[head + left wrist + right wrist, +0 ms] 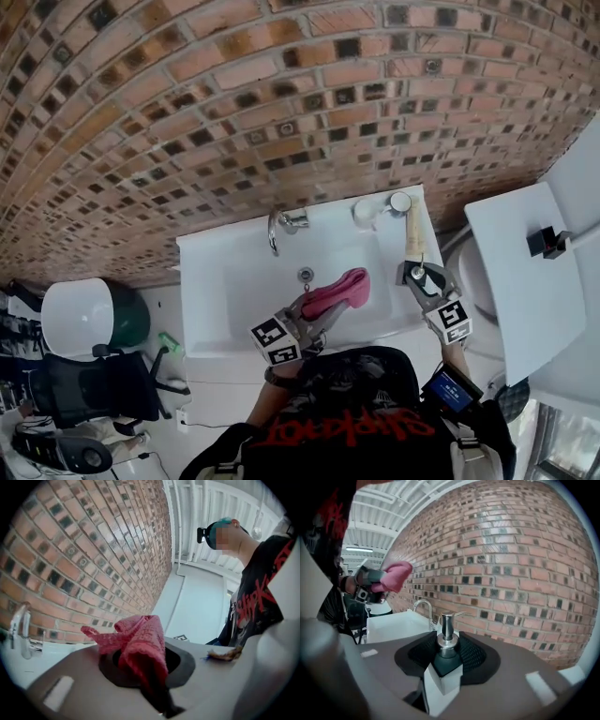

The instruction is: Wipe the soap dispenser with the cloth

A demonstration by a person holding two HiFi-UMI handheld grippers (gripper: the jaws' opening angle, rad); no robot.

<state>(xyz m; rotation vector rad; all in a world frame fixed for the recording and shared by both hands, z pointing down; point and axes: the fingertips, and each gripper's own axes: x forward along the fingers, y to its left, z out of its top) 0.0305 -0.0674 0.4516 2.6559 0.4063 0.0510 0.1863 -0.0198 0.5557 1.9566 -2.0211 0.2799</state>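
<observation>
One white sink with one faucet at its back. Over the sink: one pink cloth, one soap dispenser, and two grippers, the left gripper and the right gripper.

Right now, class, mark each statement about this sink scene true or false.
1. The left gripper holds a pink cloth. True.
2. The right gripper is empty. False: its jaws are shut on the dispenser.
3. The cloth is touching the dispenser. False: they are apart, and the cloth hangs over the sink.
4. The wall behind the sink is brick. True.
5. The dispenser has a red plastic pump. False: its pump is shiny metal.
</observation>
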